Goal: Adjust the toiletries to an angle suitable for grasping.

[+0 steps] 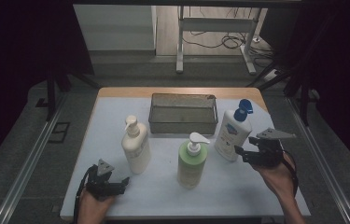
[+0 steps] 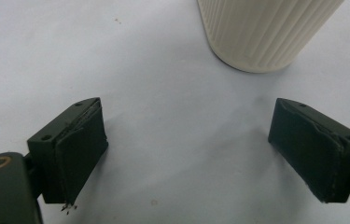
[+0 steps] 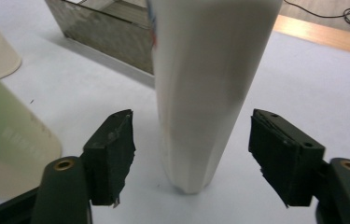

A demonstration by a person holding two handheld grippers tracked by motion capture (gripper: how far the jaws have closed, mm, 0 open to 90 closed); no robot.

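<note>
White bottle point(image 3: 207, 88) stands upright between the tool's point(image 3: 191, 154) parted jaws (untouched).

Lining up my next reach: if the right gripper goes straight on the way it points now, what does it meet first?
The white bottle with the blue cap. It stands upright straight ahead of the right gripper, whose open jaws sit either side of its base without touching. The mesh basket lies behind it.

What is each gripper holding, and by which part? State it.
Nothing. The right gripper stands open around the white bottle, pads clear; the left gripper is open over bare table.
</note>
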